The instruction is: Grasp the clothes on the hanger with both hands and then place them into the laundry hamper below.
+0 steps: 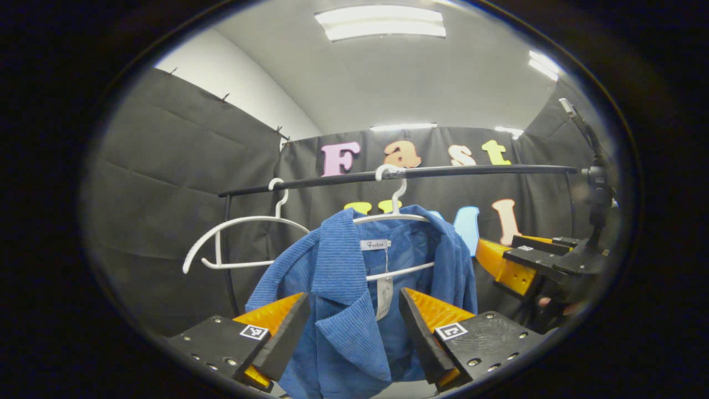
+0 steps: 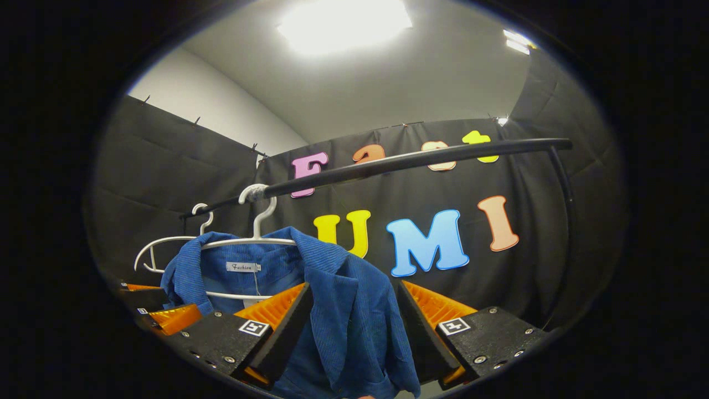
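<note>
A blue corduroy jacket [image 1: 338, 266] hangs on a white hanger [image 1: 394, 217] hooked over a black rail [image 1: 471, 170]. My left gripper [image 1: 353, 296] is open, and the jacket's collar and lapel lie between its fingers. The right gripper [image 1: 501, 266] shows farther off at the jacket's other side. In the right gripper view the jacket [image 2: 343, 321] hangs from the same hanger [image 2: 249, 242] on the rail [image 2: 415, 159]. My right gripper [image 2: 353, 285] is open, with the jacket's shoulder and front edge between its fingers. The left gripper [image 2: 160, 310] sits low at the far left.
An empty white hanger [image 1: 243, 221] hangs on the rail left of the jacket, also seen as the empty hanger [image 2: 166, 241] behind it. A black upright post [image 1: 228, 249] carries the rail's left end. Black cloth walls close in behind and on both sides.
</note>
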